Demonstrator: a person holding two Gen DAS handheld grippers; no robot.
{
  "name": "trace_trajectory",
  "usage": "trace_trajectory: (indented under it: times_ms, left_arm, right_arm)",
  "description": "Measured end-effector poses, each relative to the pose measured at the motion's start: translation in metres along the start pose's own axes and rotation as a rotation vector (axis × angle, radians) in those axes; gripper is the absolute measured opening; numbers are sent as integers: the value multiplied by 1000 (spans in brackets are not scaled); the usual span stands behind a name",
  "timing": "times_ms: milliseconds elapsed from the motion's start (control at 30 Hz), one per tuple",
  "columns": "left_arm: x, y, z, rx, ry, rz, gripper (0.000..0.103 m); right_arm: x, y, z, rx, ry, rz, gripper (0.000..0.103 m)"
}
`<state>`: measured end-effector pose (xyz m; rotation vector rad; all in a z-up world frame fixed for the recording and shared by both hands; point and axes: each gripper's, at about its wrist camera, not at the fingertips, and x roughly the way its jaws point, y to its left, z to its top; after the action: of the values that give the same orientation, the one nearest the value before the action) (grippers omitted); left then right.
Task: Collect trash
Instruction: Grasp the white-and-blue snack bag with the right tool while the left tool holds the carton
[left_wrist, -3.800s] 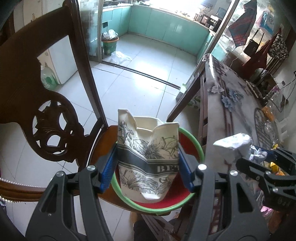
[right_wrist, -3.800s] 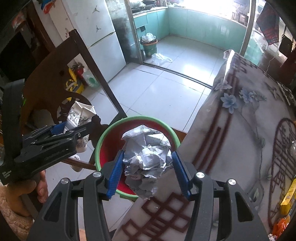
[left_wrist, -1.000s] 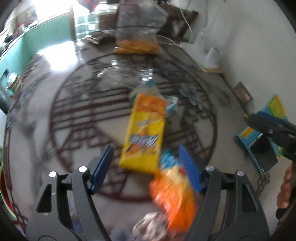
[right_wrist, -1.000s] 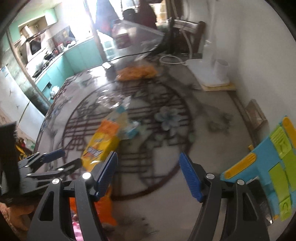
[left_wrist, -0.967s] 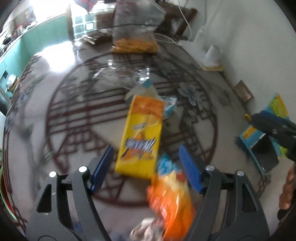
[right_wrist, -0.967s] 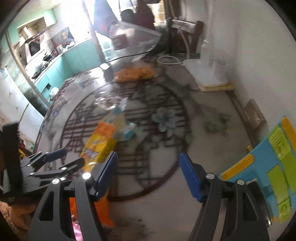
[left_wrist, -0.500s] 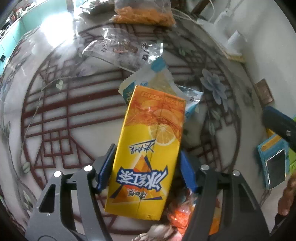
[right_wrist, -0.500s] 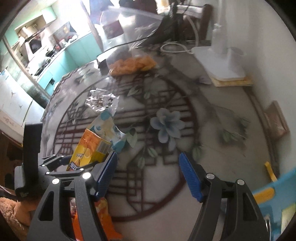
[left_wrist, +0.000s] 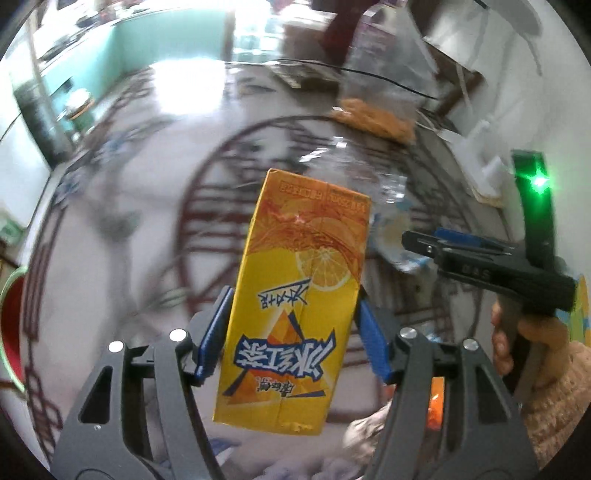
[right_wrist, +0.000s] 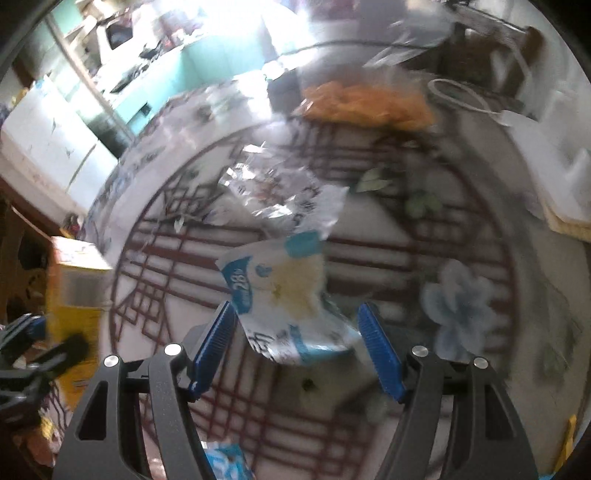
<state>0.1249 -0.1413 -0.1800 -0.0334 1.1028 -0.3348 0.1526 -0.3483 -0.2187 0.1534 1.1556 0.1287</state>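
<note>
Two tools in use: I hold one in each hand; findings run from the jaws outward.
Left tool (left_wrist: 291, 332): clenched on the yellow juice carton (left_wrist: 295, 306), blue pads against its two long sides; the jaws have just been closing, with the carton between them.
Carton position: lifted off the surface (left_wrist: 122, 206), upright in the grip; in the right wrist view it shows at the far left edge (right_wrist: 74, 295), blurred.
Right tool (right_wrist: 295, 347): released, jaws spread; nothing pressed between the pads.
Right tool target: blue-and-white wrapper (right_wrist: 284, 295) lies flat on the surface directly ahead of the jaws, its lower edge between the fingertips; I judge no contact yet.
Done so far: one item secured in my left tool, not yet delivered, by my reading.
Bin: red tub with green rim (left_wrist: 9, 328), only a sliver showing at the left edge of the left wrist view; its contents cannot be seen.
Left to do: close on the blue-and-white wrapper, then carry both items to the tub.
Further litter: crumpled clear wrapper (right_wrist: 273, 188) just beyond the blue-and-white one; orange scraps (left_wrist: 434, 406) near my right sleeve, blurred.
Uncertain: bag of orange snacks (right_wrist: 365, 103) at the far side; trash or not, I cannot tell.
Overall: partly through; several pieces outstanding.
</note>
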Motion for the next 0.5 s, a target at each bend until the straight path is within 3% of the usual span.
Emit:
trace_trajectory:
  times_ms: [200,267,333,500]
  left_arm:
    - [-13,31,-13,-75,-2,37,62]
    - [-16,36,-15,-86,-5,39,62]
    - [-18,36,-16,-86,-12,38,62]
    - [-28,30,-17,-68,-40,21,62]
  right_arm:
    - [23,10,-4,-41,49,-31,66]
    - [25,13,-5,-67,48,-75,60]
    - [25,16,-7,-99,44,-126,45]
    - [17,12,-8,-69,31,-126,27]
